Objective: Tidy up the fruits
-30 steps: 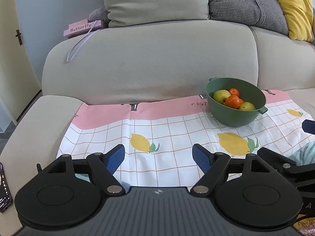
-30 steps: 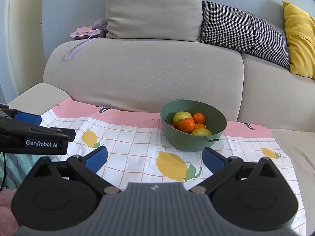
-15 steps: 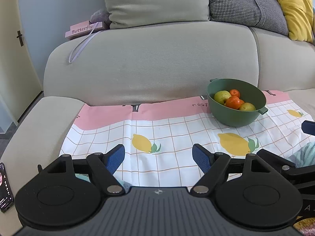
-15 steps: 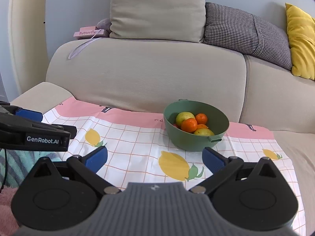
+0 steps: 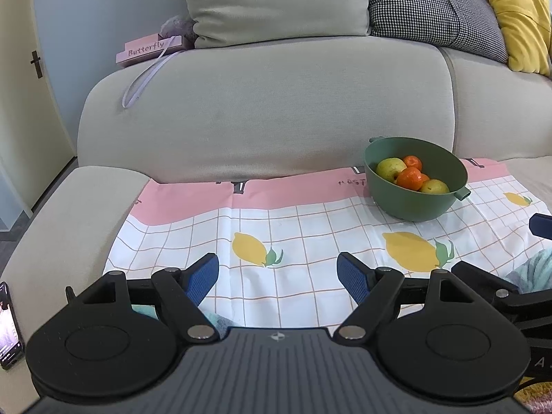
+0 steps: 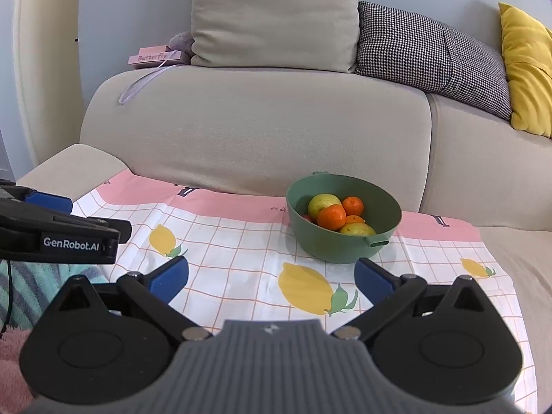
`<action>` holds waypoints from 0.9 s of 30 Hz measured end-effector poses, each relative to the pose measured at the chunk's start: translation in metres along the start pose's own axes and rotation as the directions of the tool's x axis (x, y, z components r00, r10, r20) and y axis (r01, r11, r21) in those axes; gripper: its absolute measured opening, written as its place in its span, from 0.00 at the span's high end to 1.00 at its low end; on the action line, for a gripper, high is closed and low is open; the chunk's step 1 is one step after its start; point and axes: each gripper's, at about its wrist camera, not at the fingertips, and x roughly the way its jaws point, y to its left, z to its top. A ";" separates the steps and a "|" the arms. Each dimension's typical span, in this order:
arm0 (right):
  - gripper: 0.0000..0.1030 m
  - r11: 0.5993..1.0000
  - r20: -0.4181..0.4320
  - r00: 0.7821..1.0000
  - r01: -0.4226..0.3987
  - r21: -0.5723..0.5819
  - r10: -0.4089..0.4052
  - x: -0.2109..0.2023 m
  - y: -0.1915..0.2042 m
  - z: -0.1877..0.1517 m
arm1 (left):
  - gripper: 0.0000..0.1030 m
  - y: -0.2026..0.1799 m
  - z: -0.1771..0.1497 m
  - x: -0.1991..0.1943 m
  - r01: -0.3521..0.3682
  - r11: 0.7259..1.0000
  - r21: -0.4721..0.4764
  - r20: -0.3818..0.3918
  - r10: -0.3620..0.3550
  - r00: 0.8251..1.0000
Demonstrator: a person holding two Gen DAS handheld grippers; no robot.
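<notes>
A green bowl (image 5: pixel 419 203) stands on a lemon-print cloth (image 5: pixel 303 238) on the sofa seat. It holds oranges (image 5: pixel 409 178) and yellow-green fruits (image 5: pixel 390 168). In the right wrist view the bowl (image 6: pixel 339 248) is just ahead with an orange (image 6: pixel 331 216) on top. My left gripper (image 5: pixel 277 277) is open and empty, well short and left of the bowl. My right gripper (image 6: pixel 271 277) is open and empty, close in front of the bowl. The left gripper's body (image 6: pixel 58 238) shows at the left of the right wrist view.
The sofa backrest (image 5: pixel 269 103) rises behind the cloth, with cushions (image 5: pixel 276 0) on top and a pink "Butterfly" box (image 5: pixel 148 49). The armrest (image 5: pixel 69 227) is at left with a phone (image 5: pixel 8 327) on it. A striped teal fabric (image 6: pixel 31 283) lies near.
Both grippers have drawn back and lifted slightly, so the bowl looks a little farther away. Both stay open and empty.
</notes>
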 end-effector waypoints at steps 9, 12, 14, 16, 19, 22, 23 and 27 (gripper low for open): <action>0.04 1.000 -0.004 1.000 0.002 0.008 -0.002 0.001 -0.001 -0.001 | 0.11 -0.001 0.000 0.000 0.002 1.000 -0.001 0.002 -0.002 1.000; 0.04 1.000 -0.007 1.000 0.002 0.008 -0.002 0.001 0.000 -0.001 | 0.11 -0.001 0.000 -0.001 0.000 1.000 -0.005 0.003 0.000 1.000; 0.04 1.000 -0.008 1.000 0.002 0.009 -0.002 0.001 0.000 -0.001 | 0.11 -0.001 0.000 -0.001 0.000 1.000 -0.008 0.002 0.000 1.000; 0.04 1.000 -0.008 1.000 0.003 0.010 -0.002 0.001 0.000 -0.001 | 0.11 -0.001 0.000 -0.001 0.000 1.000 -0.010 0.002 0.000 1.000; 0.04 1.000 -0.010 1.000 0.002 0.011 -0.002 0.001 0.000 -0.002 | 0.11 -0.001 -0.001 -0.001 0.000 1.000 -0.006 0.002 0.000 1.000; 0.04 1.000 -0.012 1.000 0.002 0.012 -0.002 0.001 0.001 -0.003 | 0.11 -0.003 -0.001 -0.002 -0.002 1.000 -0.002 0.009 0.002 1.000; 0.04 1.000 -0.013 1.000 0.002 0.013 -0.002 0.001 0.001 -0.003 | 0.11 -0.003 0.000 -0.003 -0.002 1.000 -0.001 0.011 0.002 1.000; 0.04 1.000 -0.016 1.000 0.003 0.014 -0.002 0.002 0.002 -0.004 | 0.11 -0.003 -0.001 -0.004 0.001 1.000 -0.006 0.015 -0.001 1.000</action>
